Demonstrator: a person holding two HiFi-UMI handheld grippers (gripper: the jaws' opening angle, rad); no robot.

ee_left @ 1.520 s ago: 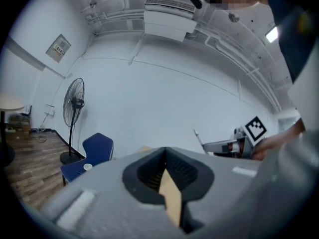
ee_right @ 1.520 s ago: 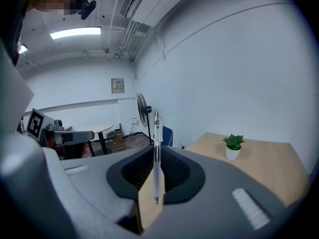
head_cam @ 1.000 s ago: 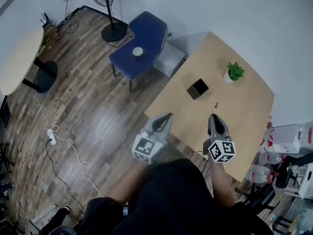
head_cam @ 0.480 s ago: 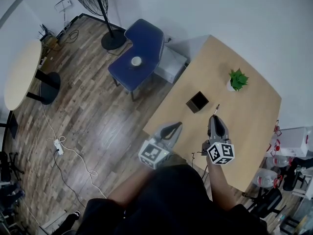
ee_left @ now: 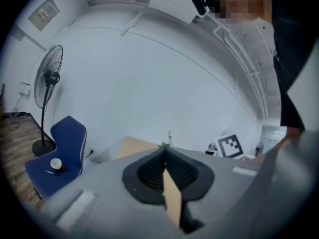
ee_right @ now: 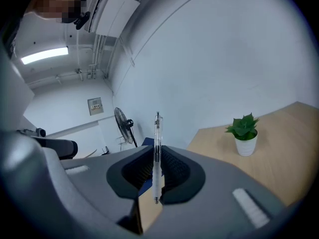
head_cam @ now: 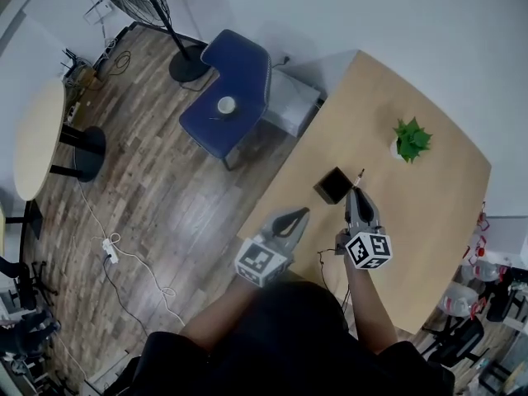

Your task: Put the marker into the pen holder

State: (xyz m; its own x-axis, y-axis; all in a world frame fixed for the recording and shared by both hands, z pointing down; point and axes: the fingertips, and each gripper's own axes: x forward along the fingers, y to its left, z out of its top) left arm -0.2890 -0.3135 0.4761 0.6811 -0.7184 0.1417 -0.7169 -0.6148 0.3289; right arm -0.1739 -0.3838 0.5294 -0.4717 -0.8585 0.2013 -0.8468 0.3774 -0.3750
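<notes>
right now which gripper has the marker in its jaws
The right gripper: its jaws clamp the marker. The left gripper is shut on nothing.

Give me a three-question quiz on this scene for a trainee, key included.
1. True or false: the right gripper grips the marker between its fingers.
2. What shares the table with the pen holder? A: potted plant; B: cup; C: fan.
3. Is the marker inside the pen holder yet?
Key: 1 true; 2 A; 3 no, the right gripper holds it short of the pen holder.
</notes>
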